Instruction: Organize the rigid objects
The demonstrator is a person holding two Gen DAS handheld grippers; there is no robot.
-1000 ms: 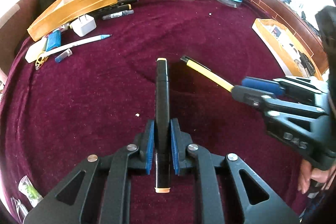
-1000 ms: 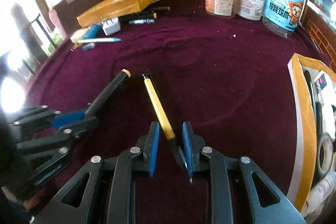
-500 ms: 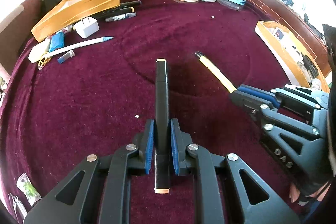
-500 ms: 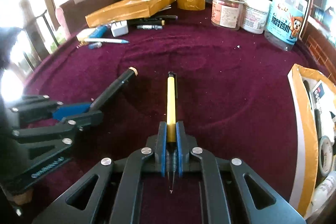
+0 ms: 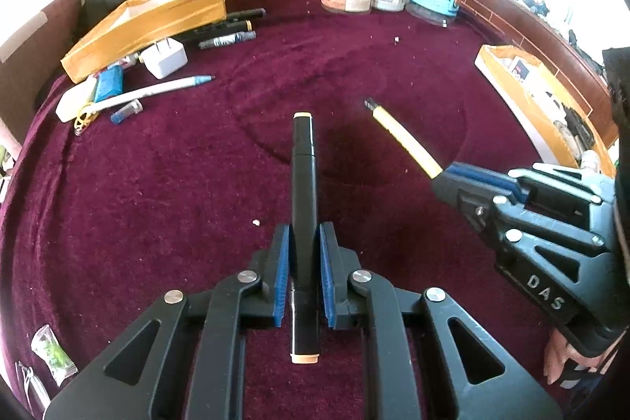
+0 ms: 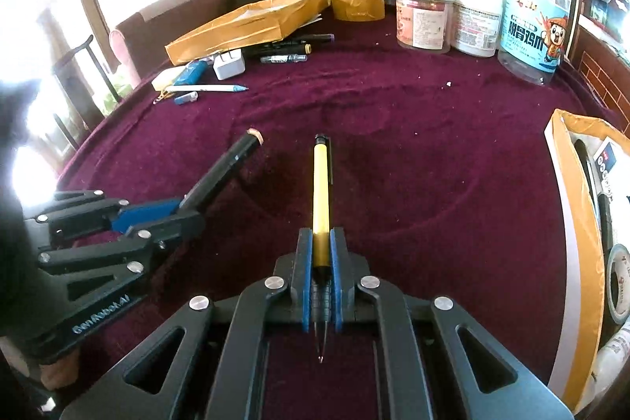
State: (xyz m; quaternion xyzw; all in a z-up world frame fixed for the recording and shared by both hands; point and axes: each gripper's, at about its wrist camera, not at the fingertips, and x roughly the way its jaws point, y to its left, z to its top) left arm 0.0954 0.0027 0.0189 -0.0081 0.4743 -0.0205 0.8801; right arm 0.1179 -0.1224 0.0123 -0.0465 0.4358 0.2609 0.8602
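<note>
A second ago the right gripper [image 6: 318, 262] stood spread around the yellow pen [image 6: 321, 199]; now its jaws pinch it, raised off the maroon worktop [image 6: 433, 164]. The left gripper [image 5: 303, 262] keeps clamping the black marker [image 5: 304, 184], beige-capped at both ends.

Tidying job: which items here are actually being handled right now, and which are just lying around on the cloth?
In hand:
- black marker, clamped in the left tool
- yellow pen, clamped in the right tool

Lying about:
- tape roll
- white charger
- white pen
- jars
- open yellow boxes
</note>
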